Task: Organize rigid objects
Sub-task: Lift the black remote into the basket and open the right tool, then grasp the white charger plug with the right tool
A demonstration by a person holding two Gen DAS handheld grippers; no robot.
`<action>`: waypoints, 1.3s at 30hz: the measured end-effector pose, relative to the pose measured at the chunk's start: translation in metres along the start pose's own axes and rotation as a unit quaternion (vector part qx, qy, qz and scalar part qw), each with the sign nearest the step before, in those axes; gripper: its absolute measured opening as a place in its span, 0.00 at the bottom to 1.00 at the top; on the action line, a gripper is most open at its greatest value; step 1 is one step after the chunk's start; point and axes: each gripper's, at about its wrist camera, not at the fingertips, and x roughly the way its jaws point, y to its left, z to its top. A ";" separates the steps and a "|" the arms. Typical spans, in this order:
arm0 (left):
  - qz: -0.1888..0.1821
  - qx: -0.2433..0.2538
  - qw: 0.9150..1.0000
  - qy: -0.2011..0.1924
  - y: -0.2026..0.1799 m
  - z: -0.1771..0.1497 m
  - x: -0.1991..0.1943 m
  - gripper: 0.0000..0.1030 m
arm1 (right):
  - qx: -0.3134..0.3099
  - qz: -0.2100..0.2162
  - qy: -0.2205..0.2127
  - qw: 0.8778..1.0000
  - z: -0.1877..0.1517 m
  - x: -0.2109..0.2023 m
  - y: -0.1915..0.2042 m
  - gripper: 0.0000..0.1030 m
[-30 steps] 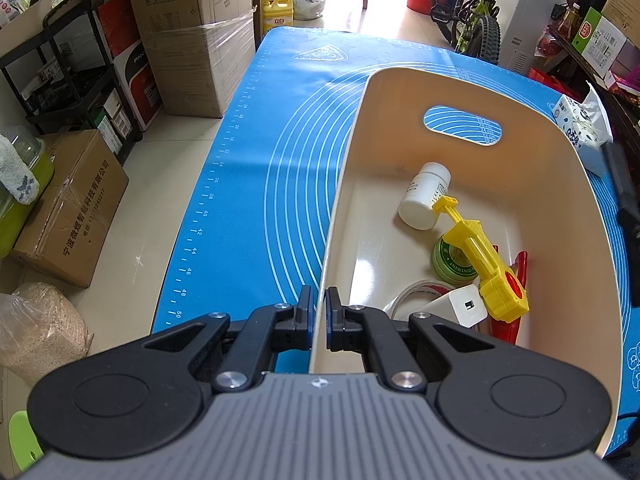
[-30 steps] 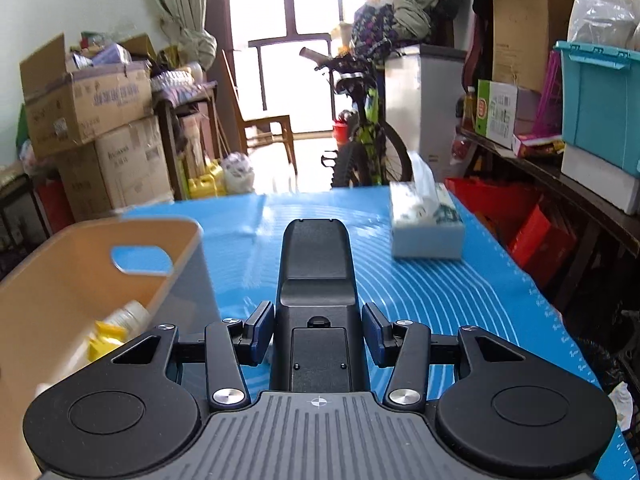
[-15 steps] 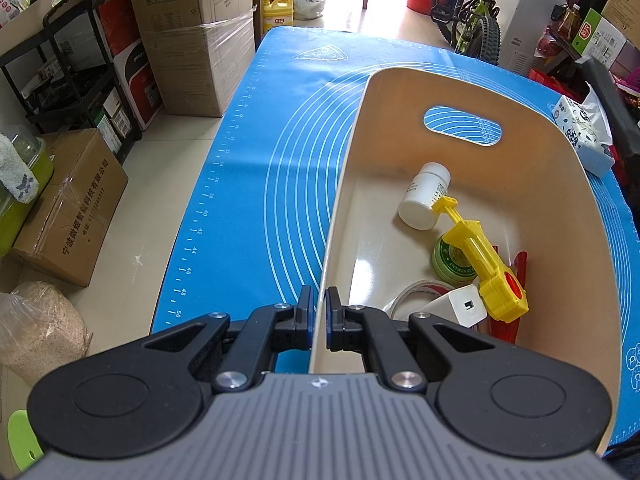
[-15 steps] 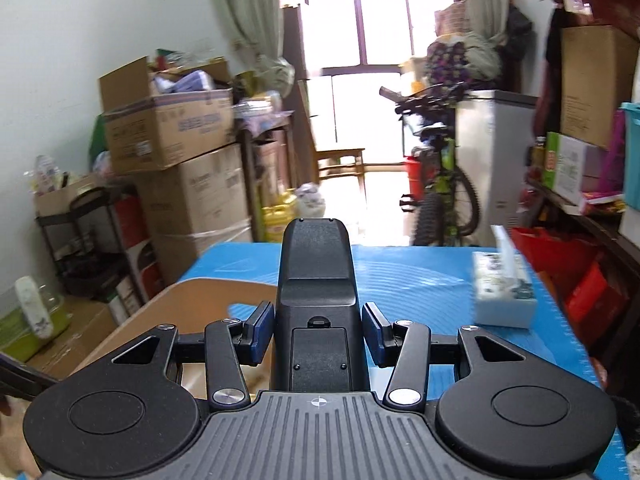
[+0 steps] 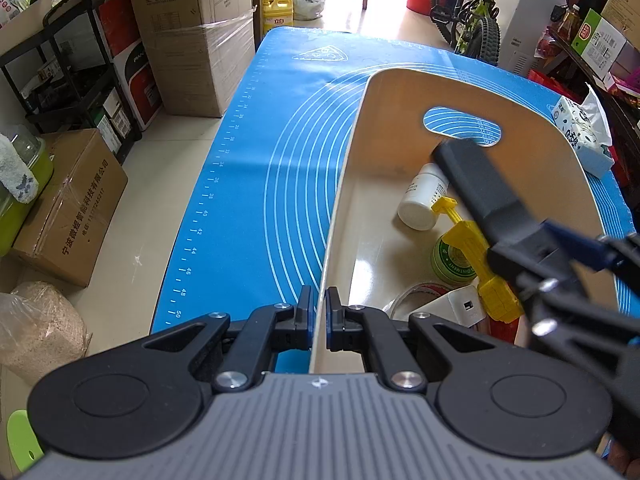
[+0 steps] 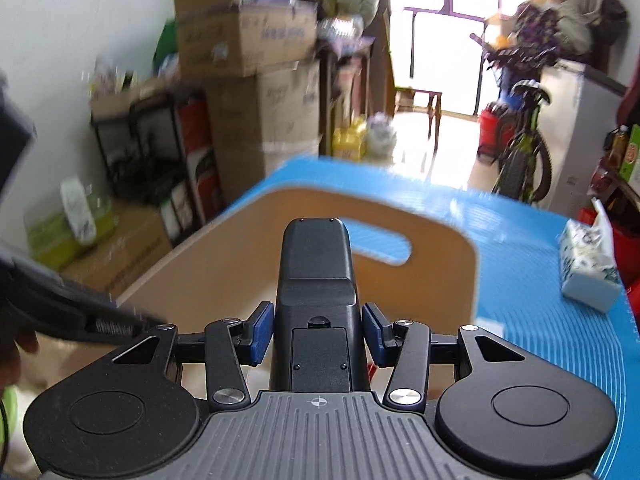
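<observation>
A cream plastic bin point(image 5: 400, 92) stands on the blue mat point(image 5: 272, 152). My left gripper point(image 5: 318, 316) is shut on the bin's near left wall. Inside lie a white bottle point(image 5: 420, 200), a yellow plastic tool point(image 5: 468, 240), a green round tin point(image 5: 450, 260) and a white charger point(image 5: 456, 308). My right gripper point(image 6: 316, 330) is shut on a black remote-like device point(image 6: 316, 280) and holds it over the bin point(image 6: 224, 252). The device point(image 5: 476, 184) and right gripper also show in the left wrist view, above the bin's contents.
A tissue box point(image 6: 588, 272) sits on the mat at the right. Cardboard boxes point(image 5: 192, 40), a black shelf point(image 5: 68, 80) and a bicycle point(image 5: 472, 20) stand around the table. The mat's left edge point(image 5: 192, 232) drops to the floor.
My right gripper has swung left with the black device, from beside the bin to over its inside. My left gripper has kept its hold on the bin wall.
</observation>
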 end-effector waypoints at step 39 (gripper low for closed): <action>0.003 0.001 1.000 0.000 -0.002 0.000 0.001 0.07 | 0.098 -0.091 -0.041 0.990 -0.002 -0.034 -0.114 0.65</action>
